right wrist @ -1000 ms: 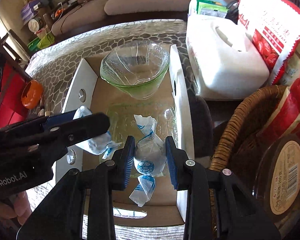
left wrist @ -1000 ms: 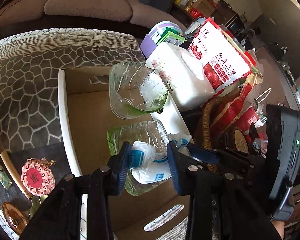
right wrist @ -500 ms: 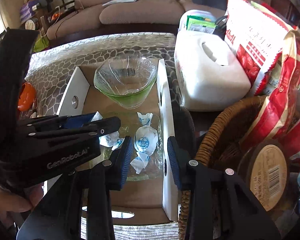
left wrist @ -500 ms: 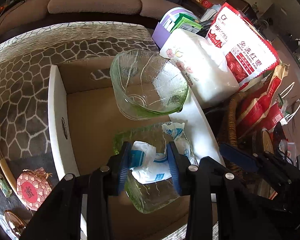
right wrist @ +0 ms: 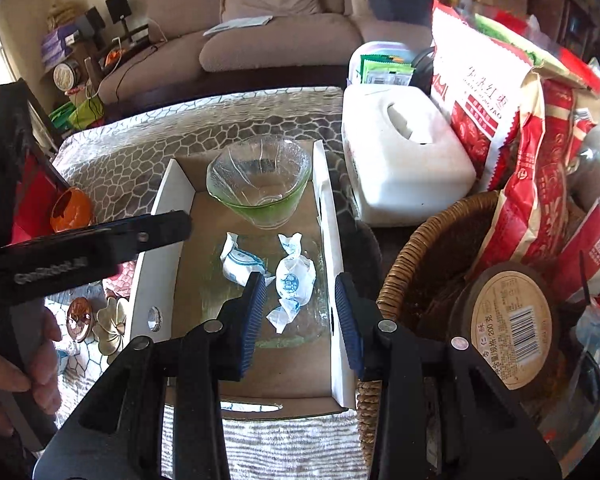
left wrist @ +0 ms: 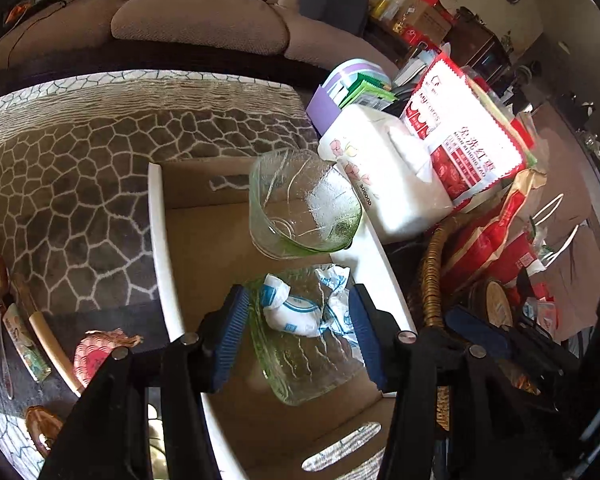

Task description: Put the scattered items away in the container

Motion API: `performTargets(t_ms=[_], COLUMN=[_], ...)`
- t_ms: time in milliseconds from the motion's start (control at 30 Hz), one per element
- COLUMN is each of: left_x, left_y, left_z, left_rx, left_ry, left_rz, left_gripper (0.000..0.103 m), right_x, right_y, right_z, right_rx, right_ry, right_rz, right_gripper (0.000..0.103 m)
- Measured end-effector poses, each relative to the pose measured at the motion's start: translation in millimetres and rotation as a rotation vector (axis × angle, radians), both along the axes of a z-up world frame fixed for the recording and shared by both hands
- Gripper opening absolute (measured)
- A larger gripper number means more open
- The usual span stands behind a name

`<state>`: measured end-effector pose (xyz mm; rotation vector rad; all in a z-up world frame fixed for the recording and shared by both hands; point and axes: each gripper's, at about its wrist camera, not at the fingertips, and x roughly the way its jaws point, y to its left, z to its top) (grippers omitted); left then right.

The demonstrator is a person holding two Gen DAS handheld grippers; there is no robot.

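Two wrapped candies [right wrist: 294,276] lay on the green glass plate [left wrist: 300,364] inside the cardboard box [right wrist: 332,240], both the left gripper [left wrist: 298,330] and right gripper [right wrist: 300,308] above with jaws apart and empty; small trinkets [right wrist: 110,322] outside the box apparently remained.

Beige sofa [right wrist: 284,20] across top of frame, paper sheet [right wrist: 240,24] on seat. White tissue box [right wrist: 400,160] right of centre; red-and-white snack bag [right wrist: 480,92] upright just behind it. Wicker basket [right wrist: 412,264] lower right, round brown lid with barcode label [right wrist: 508,320] beside it. Orange bowl [right wrist: 70,212] at left edge. Stone-pattern tablecloth [left wrist: 80,168] fills left-wrist view's left half.
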<state>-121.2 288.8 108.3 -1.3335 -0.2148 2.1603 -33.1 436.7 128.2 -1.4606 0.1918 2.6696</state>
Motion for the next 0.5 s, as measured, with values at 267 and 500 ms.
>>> performTargets(t_ms=[267,500], left_x=[62,119], left_y=[-126,-229], left_z=[26,-25], left_rx=[-0.053,-0.187], left_ry=[0.092,0.059], left_rz=[0.031,0.103], left_gripper=[0.063,0.064], right_x=[22,44], right_y=[-38,-125], right_z=[19,10], right_rx=[-0.035,-0.125], right_ry=[0.013,-0.008], right_rz=[0.069,0.213], right_gripper=[0.034,0.034])
